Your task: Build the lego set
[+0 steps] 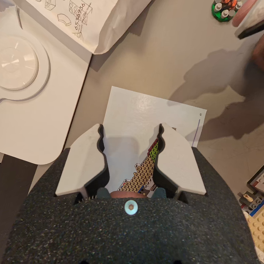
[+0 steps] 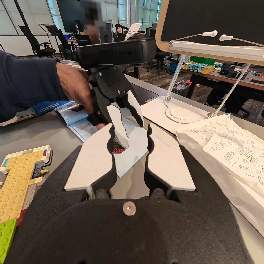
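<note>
Over the open booklet (image 2: 132, 158) on the grey surface (image 2: 35, 135), the left tongs (image 2: 135, 135) are hanging with their tips pointing down at the page. Their two white fingers (image 2: 121, 132) are standing wide apart, and nothing is sitting between them. One fingertip is coming down right by the printed picture of red and green bricks (image 2: 117, 147) on that page, but I cannot tell if it is touching the paper. A hand (image 2: 75, 88) in a dark blue sleeve is holding them.

Next to the booklet's near corner, the right tongs (image 2: 130, 137) are waiting low, pointing along the page toward the left tongs. They are partly open and are holding nothing. The left tongs are the nearer pair to the page.

Left of the booklet, a tan brick model (image 2: 18, 175) is lying flat. Right of the booklet, a white paper bag (image 2: 222, 148) with brick drawings is resting, and beyond the booklet a white stand base (image 2: 180, 114) is sitting.
</note>
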A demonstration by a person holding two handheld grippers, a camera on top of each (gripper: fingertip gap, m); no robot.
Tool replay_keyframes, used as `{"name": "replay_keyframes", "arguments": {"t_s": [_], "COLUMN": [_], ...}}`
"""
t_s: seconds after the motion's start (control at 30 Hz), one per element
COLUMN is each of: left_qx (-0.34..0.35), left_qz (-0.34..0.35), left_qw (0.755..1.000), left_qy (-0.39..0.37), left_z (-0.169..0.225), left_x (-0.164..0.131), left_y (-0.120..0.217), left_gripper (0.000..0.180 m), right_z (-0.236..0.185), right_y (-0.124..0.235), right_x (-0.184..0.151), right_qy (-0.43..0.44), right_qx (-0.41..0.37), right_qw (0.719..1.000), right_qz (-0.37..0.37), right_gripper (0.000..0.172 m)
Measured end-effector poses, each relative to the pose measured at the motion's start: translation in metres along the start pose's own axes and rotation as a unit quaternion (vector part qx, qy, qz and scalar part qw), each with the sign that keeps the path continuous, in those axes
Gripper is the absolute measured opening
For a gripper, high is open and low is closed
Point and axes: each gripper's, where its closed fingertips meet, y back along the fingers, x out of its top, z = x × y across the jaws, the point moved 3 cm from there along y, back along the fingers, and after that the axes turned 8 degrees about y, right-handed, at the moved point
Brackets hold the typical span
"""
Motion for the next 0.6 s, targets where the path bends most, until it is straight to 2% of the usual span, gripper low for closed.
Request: {"name": "replay_keyframes", "arguments": {"t_s": [0.6], "left_qx": [-0.002], "left_qz": [-0.002], "left_qw": [1.0], "left_qy": [0.007], "left_z": [-0.0016], "left_x": [0.0014], "left_y": [-0.0015], "left_gripper": [0.076], "right_z": [-0.001], "right_y": [-0.001], "right_x": [0.0001], "right_qy": [0.001], "right_qx": [0.005], "right_qw": [1.0], "right_qz": [-0.002], "right_gripper": [0.042]}}
